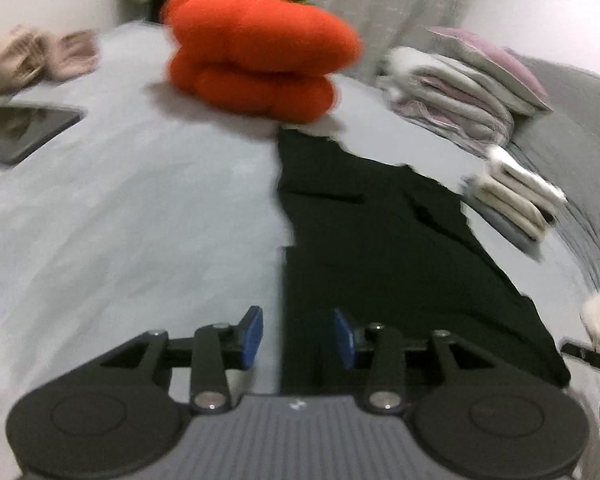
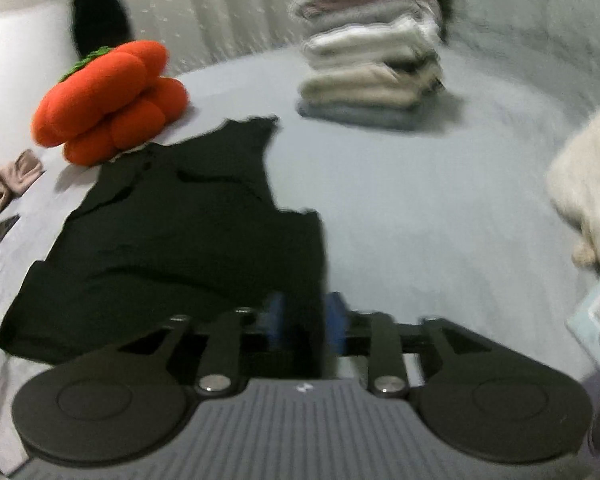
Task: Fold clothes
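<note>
A black garment (image 1: 380,240) lies spread flat on the pale grey bed sheet (image 1: 140,220), filling the centre and lower right of the left wrist view and the centre-left of the right wrist view. The left gripper (image 1: 298,338) sits at the bottom centre of its frame with its blue pads partly apart; the garment's left edge runs up between them, and no pad presses on the cloth. The right gripper (image 2: 303,326) is likewise partly open at the bottom centre of its frame, the garment's right edge lying between its blurred blue pads without being pinched. An orange pumpkin-shaped cushion (image 1: 256,52) rests at the garment's far end, touching it. A stack of folded clothes (image 2: 372,68) stands in the upper centre-right of the right wrist view, well apart from the garment. A dark phone (image 1: 20,132) lies at the left edge of the left wrist view, near some beige fabric (image 1: 28,58). A cream fluffy item (image 2: 588,188) sits at the right edge.
</note>
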A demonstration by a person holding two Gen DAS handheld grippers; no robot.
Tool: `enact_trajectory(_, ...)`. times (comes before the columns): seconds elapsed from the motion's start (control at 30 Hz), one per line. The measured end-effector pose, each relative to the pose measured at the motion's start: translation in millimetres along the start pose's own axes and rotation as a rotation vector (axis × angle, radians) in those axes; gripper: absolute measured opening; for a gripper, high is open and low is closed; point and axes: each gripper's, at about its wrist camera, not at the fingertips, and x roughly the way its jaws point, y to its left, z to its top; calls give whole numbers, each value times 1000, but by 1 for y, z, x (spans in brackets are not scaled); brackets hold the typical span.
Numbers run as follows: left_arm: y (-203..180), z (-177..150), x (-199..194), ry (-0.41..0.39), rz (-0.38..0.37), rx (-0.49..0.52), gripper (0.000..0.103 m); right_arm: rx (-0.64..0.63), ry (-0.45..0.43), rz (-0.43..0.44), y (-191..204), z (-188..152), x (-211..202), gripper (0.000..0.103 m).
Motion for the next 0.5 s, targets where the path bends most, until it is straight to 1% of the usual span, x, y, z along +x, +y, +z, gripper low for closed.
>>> enact_trajectory(0.07,-20,-4,8,0,-36,75,40,-75,-20,44,20,-1,4,41)
enact_trajectory(0.13,-40,-9,16,2,-74,154,40,-155,-20,99,42,-5,9,41)
enact_trajectory(0.27,-74,-20,33,5,-117,299,40,-286,-15,199,84,-12,20,41)
enact_trajectory(0.33,-85,-27,39,30,-138,350,40,-319,-2,225,96,-15,27,41)
enact_trajectory(0.4,-88,-35,44,54,-148,393,41,-349,16,247,106,-17,35,41)
enact_trajectory(0.5,-85,-46,43,61,-159,440,41,-389,60,242,105,-28,43,41)
